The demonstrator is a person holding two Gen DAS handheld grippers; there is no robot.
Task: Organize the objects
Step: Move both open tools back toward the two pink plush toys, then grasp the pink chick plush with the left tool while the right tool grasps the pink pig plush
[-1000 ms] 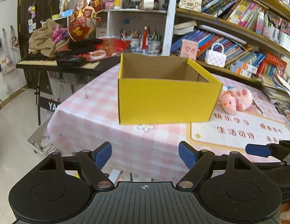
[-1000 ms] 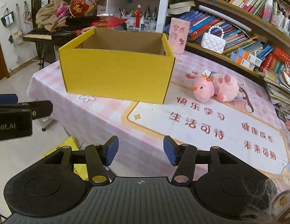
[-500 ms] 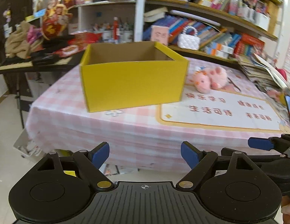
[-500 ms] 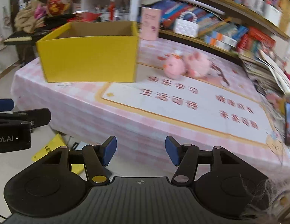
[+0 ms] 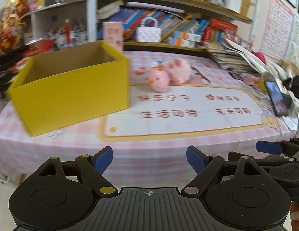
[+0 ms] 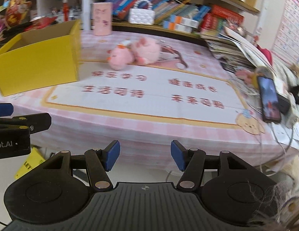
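An open yellow cardboard box (image 5: 72, 88) stands on the left of the pink-checked table; it also shows in the right wrist view (image 6: 37, 61). A pink plush pig (image 5: 168, 73) lies on its side right of the box, beyond the printed mat; the right wrist view shows it too (image 6: 134, 54). My left gripper (image 5: 149, 159) is open and empty, short of the table's front edge. My right gripper (image 6: 144, 156) is open and empty, also short of the front edge. Each gripper shows at the side of the other's view.
A white mat with red characters (image 5: 180, 111) covers the table's middle. A phone (image 6: 269, 100) and cables lie at the right edge. A pink tin (image 6: 102, 19) and white beaded bag (image 6: 141, 15) stand by the bookshelf. Stacked papers (image 5: 238, 57) lie back right.
Both views have swung to the right: the yellow box has shifted left in frame and the pig, mat and phone have come into view. Both grippers stay open.
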